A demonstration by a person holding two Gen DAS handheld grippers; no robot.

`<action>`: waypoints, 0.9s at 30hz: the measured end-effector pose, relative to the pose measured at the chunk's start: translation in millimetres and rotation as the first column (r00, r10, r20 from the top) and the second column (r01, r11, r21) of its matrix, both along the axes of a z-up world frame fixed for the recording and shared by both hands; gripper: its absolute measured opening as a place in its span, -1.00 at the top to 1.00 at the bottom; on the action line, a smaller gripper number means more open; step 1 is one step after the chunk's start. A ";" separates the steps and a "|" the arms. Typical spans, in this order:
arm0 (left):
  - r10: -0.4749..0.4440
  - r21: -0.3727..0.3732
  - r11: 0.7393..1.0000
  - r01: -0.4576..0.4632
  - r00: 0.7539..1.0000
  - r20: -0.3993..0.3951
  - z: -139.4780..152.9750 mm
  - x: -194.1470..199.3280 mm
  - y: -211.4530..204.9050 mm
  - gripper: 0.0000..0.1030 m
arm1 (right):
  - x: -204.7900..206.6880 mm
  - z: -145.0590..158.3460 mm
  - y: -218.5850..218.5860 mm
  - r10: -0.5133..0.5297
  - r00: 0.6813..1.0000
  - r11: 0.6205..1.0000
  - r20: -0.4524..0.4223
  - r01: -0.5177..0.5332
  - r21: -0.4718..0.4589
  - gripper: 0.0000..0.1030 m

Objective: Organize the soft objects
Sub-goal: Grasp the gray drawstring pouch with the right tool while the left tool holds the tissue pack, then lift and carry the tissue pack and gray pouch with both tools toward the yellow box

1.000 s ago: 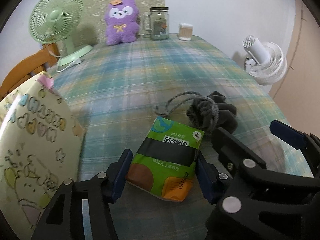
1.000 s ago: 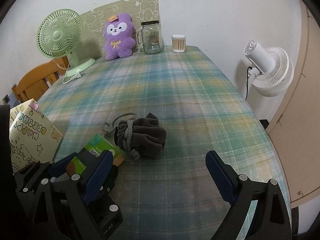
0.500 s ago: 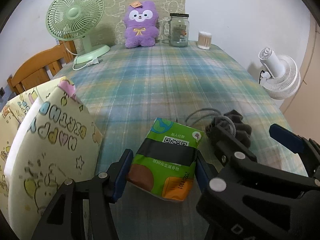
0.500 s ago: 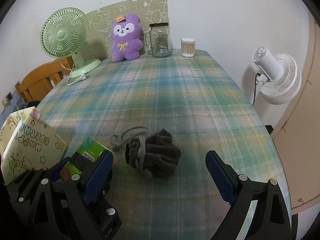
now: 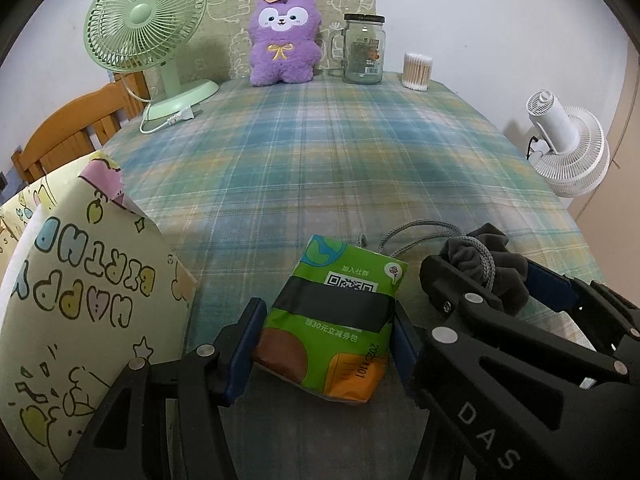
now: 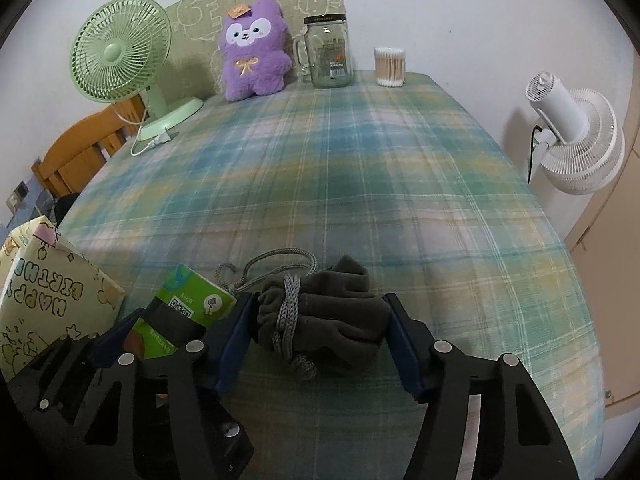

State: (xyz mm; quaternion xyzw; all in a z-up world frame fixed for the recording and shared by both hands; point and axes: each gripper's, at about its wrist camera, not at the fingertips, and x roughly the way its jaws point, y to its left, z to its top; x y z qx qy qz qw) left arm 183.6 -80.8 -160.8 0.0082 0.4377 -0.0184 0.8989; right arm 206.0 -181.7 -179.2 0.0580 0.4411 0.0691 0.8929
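With your left gripper already pinching the green tissue pack on the plaid tablecloth, let your right gripper, its jaws closing around the grey drawstring pouch (cord included), squeeze mid-body before lifting.

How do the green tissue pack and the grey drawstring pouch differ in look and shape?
The green tissue pack is a flat, glossy, printed rectangle; the grey drawstring pouch is plain, matte and lumpy. The pouch is wound with a cord; the pack has none. Both sit between claw pads on the plaid tablecloth.
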 end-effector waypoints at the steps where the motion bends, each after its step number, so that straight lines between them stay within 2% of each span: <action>1: -0.004 0.001 1.000 0.004 1.000 0.004 0.7 -1.1 -0.5 -0.20 | -0.8 0.3 -0.4 -0.003 1.000 1.000 -0.001 0.003 0.004 -0.27; 12: -0.059 -0.022 0.998 0.060 0.998 0.022 10.7 -17.1 -8.7 -0.20 | -23.5 15.1 -8.3 -0.052 0.998 0.998 0.045 0.053 -0.027 -0.24; 27: -0.095 -0.018 0.995 0.097 0.989 0.111 42.7 -48.1 -17.9 -0.20 | -62.5 49.1 -20.0 -0.105 0.986 0.994 0.133 0.109 -0.024 -0.24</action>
